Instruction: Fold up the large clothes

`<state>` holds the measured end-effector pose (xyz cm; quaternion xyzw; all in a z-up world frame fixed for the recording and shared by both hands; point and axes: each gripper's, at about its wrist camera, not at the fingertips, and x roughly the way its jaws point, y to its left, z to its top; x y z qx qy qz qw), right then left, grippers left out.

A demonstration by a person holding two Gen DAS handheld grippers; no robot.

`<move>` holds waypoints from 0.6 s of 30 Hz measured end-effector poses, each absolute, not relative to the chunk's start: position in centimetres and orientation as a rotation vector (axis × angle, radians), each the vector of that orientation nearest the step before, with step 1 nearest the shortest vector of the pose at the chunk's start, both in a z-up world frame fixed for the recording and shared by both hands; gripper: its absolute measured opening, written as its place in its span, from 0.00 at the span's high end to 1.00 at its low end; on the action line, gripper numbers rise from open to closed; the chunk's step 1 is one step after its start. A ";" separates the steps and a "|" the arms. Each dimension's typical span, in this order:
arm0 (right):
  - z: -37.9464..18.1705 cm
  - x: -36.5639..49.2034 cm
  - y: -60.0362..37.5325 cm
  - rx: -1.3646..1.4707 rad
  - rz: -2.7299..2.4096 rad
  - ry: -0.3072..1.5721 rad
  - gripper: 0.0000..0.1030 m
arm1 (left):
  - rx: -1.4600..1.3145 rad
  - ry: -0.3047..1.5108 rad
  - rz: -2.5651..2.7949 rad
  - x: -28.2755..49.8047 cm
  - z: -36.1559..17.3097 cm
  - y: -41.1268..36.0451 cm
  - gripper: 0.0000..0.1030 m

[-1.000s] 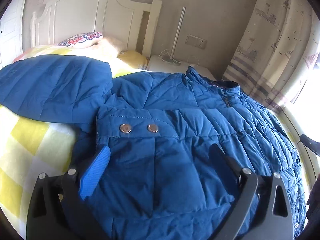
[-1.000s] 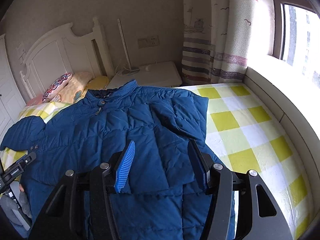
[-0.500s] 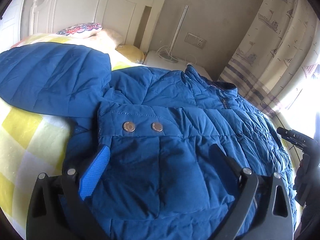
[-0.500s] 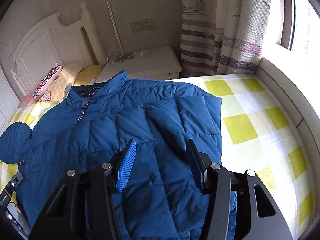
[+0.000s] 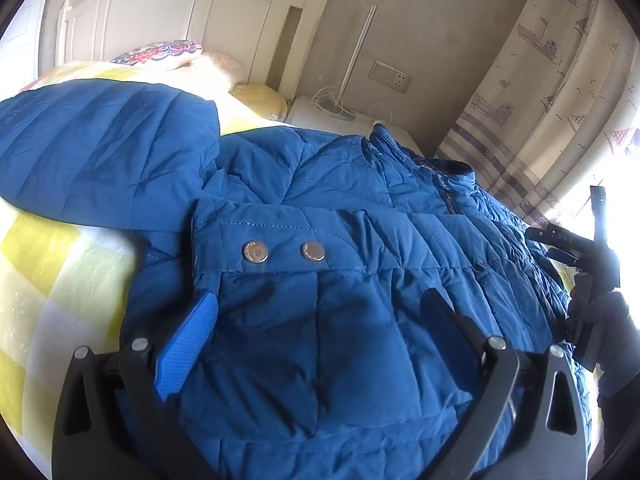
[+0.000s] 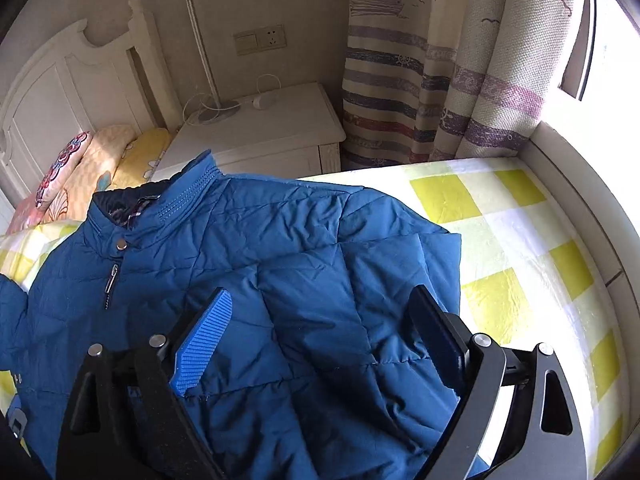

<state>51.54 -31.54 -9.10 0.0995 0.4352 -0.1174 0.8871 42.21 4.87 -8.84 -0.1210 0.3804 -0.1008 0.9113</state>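
A blue quilted jacket (image 5: 360, 184) lies front-up on the yellow-checked bed (image 5: 52, 272). A sleeve cuff with two metal snaps (image 5: 280, 250) is folded across its body. My left gripper (image 5: 320, 320) hovers open just in front of that cuff, with jacket fabric below the wide jaws. In the right wrist view the jacket (image 6: 280, 232) shows its collar (image 6: 192, 188) and zip pull (image 6: 112, 276). My right gripper (image 6: 320, 320) is over the folded right side, its jaws opening and no pad pressing the cloth. The right gripper (image 5: 580, 248) also shows at the left wrist view's right edge.
A puffy blue part of the jacket (image 5: 100, 152) spreads to the left. Pillows (image 6: 80, 160) lie by the white headboard (image 6: 60, 80). A white nightstand (image 6: 272, 128) with a lamp pole stands behind the collar. Striped curtains (image 6: 420, 80) and a window ledge (image 6: 580, 184) border the bed's right side.
The right gripper has moved in over the jacket toward the collar, and its jaws have widened. It has come into the left wrist view at the right edge. The left gripper stays put.
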 end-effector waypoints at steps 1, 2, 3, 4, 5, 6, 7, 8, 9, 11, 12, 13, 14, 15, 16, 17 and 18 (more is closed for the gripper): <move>-10.3 52.2 -31.5 0.198 -0.234 0.961 0.16 | -0.250 0.784 -0.208 42.2 -8.8 4.9 0.03; -10.8 52.3 -31.6 0.203 -0.233 0.975 0.16 | -0.250 0.785 -0.208 42.2 -8.8 4.8 0.03; -10.4 52.2 -31.6 0.200 -0.246 0.974 0.17 | -0.248 0.786 -0.206 42.2 -8.8 4.8 0.03; -9.8 51.8 -31.4 0.205 -0.272 0.986 0.16 | -0.248 0.786 -0.206 42.2 -8.9 4.8 0.03; -9.0 51.1 -30.9 0.224 -0.291 0.978 0.16 | -0.249 0.786 -0.206 42.2 -8.9 4.8 0.03; -7.8 50.0 -30.1 0.244 -0.272 0.939 0.16 | -0.249 0.787 -0.206 42.2 -8.9 4.8 0.03; -6.6 48.5 -28.7 0.246 -0.222 0.883 0.16 | -0.249 0.789 -0.206 42.2 -8.9 4.8 0.03; -5.6 46.9 -26.9 0.220 -0.169 0.838 0.16 | -0.250 0.789 -0.207 42.3 -8.9 4.8 0.03; -5.0 45.4 -25.0 0.172 -0.122 0.809 0.16 | -0.251 0.789 -0.207 42.3 -8.9 4.8 0.03; -5.0 42.9 -21.3 0.062 -0.047 0.791 0.16 | -0.252 0.789 -0.207 42.3 -8.9 4.8 0.03; -5.6 42.1 -19.8 0.028 -0.017 0.804 0.16 | -0.251 0.789 -0.207 42.3 -8.9 4.8 0.03; -6.6 41.7 -18.6 0.002 0.014 0.836 0.16 | -0.251 0.789 -0.207 42.3 -8.9 4.8 0.03; -8.1 41.7 -17.7 -0.028 0.037 0.886 0.16 | -0.252 0.788 -0.207 42.3 -8.9 4.8 0.03; -9.6 41.9 -17.0 -0.063 0.036 0.932 0.15 | -0.253 0.789 -0.208 42.3 -8.9 4.8 0.03; -10.0 41.7 -16.9 -0.067 0.026 0.920 0.15 | -0.253 0.788 -0.208 42.3 -8.9 4.8 0.03; -9.7 41.6 -17.2 -0.046 0.017 0.919 0.15 | -0.255 0.787 -0.209 42.3 -8.9 4.9 0.03; -9.3 41.5 -17.4 -0.021 0.003 0.938 0.15 | -0.261 0.784 -0.211 42.2 -8.9 4.9 0.03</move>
